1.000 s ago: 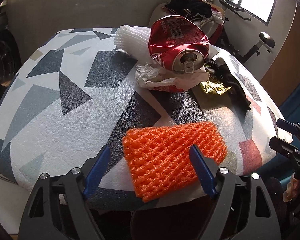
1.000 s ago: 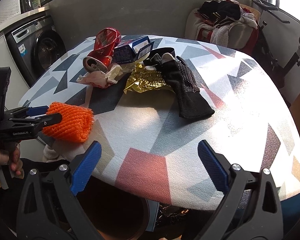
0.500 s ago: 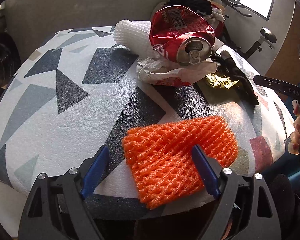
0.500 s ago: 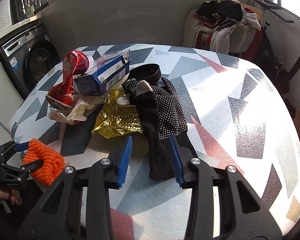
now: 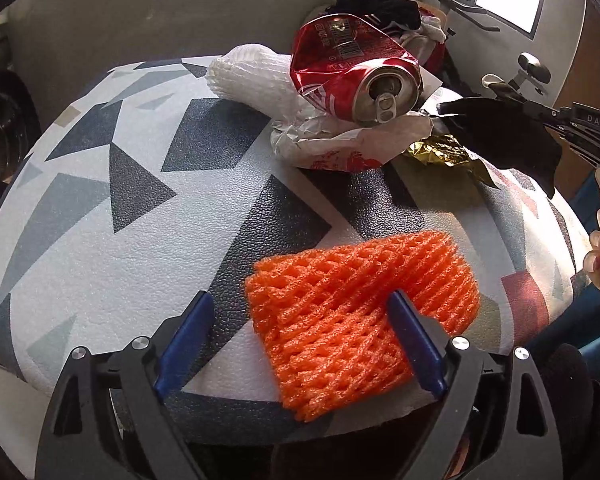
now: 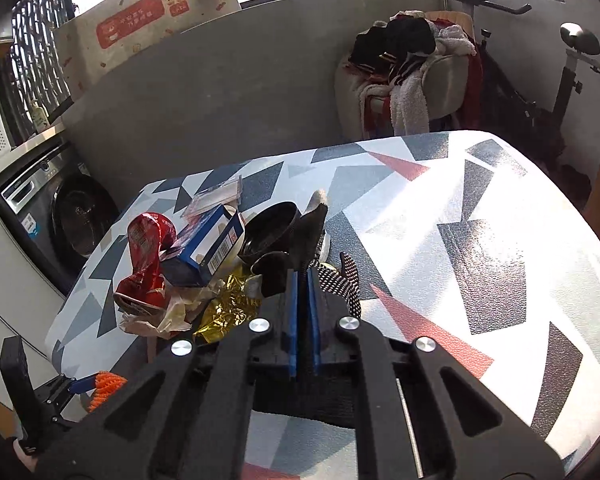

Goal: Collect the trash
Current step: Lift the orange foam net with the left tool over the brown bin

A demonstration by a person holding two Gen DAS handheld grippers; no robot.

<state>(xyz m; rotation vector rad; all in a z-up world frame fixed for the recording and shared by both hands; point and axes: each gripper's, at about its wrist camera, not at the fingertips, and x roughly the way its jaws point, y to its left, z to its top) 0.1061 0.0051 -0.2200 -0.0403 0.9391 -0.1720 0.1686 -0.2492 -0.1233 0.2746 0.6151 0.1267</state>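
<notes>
An orange foam net lies at the near edge of the patterned table. My left gripper is open, its fingers on either side of the net's near left part. Behind it lie a crushed red can, a white foam net, crumpled paper and gold foil. My right gripper is shut on a black dotted glove and holds it lifted above the table. The glove also shows in the left wrist view.
A blue and white carton and a black round thing lie by the can. A washing machine stands to the left. A chair piled with clothes and an exercise bike stand behind the table.
My right gripper moved in over the glove, shut on it and lifted it. My left gripper edged forward around the orange net and stayed open.
</notes>
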